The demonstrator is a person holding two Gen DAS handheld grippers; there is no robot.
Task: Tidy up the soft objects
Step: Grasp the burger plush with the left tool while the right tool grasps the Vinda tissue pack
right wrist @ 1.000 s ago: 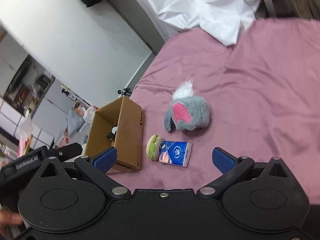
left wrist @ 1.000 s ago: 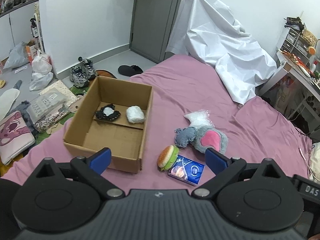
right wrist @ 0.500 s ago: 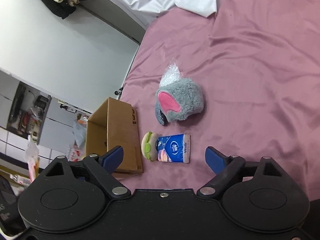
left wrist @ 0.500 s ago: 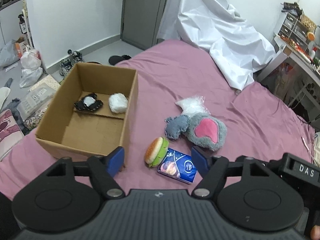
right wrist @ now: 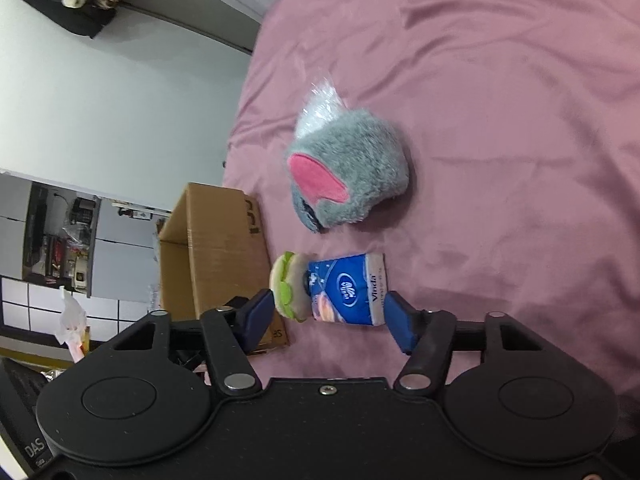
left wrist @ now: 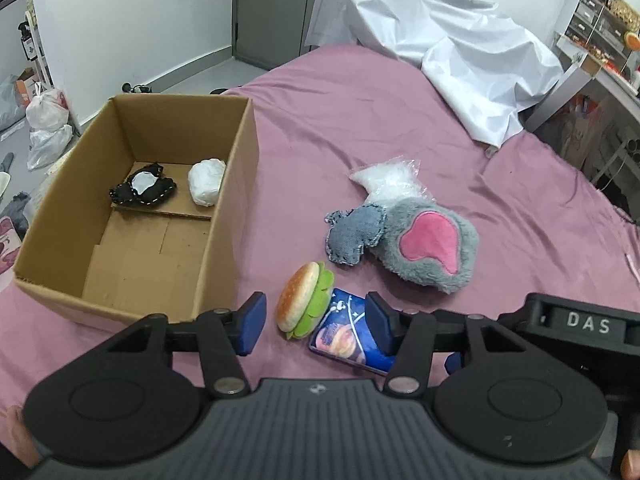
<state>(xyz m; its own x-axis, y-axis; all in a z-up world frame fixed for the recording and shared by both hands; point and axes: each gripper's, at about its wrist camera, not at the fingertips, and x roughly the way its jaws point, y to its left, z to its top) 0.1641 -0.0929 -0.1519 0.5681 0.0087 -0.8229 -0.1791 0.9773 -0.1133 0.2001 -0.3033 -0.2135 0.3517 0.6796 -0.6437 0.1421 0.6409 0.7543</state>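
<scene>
Both tongs spread wide, empty, over soft items on the bed.
Cardboard box (left wrist: 224,216) left; left tongs (left wrist: 312,322) frame the burger plush (left wrist: 304,304), right tongs (right wrist: 328,316) the tissue pack (right wrist: 348,288), both likely next for boxing.

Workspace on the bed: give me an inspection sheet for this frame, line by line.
Surface: pink bedsheet, wrinkled.
Job's things: cardboard box holds a black pouch and a white bundle; on the sheet lie a burger toy, tissue pack, grey plush, denim piece and plastic bag.
Clutter: white cloth at the bed's far end.
Grippers: left gripper and right gripper both open, holding nothing.
Cables: nothing seen.
Surroundings: bags on the floor, shelves.
</scene>
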